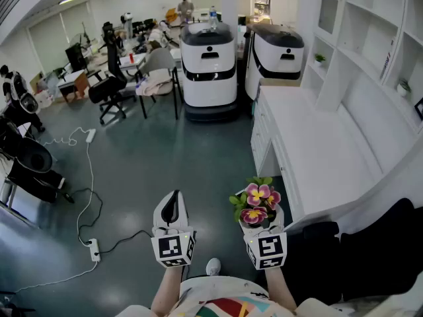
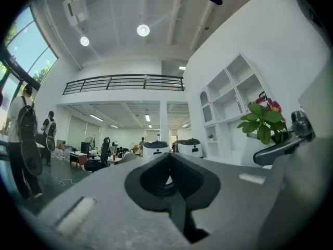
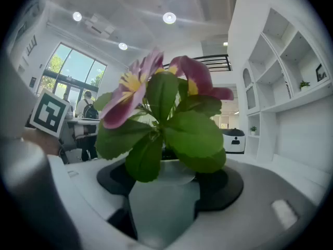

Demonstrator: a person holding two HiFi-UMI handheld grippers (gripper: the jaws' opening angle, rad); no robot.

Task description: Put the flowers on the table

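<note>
Pink-and-yellow flowers, broad green leaves, white pot

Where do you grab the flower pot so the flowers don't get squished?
By the white pot, below the flowers, coming in level from the side. Its plain walls sit under the blooms, so fingers on either side, as the right gripper has them, should miss the petals.

1. Grippers: 2, the left gripper and the right gripper.
2. Pot: 1, between the right jaws.
3. Flowers: 3 pink blooms, above the right jaws.
4. White robots: 2, side by side, far ahead of both jaws.
5. Power strips: 2, on the floor left of the left jaws.
6. Shelf plants: 2, ahead and right of the right jaws.
7. Table: 1, ahead-right of the right jaws.
</note>
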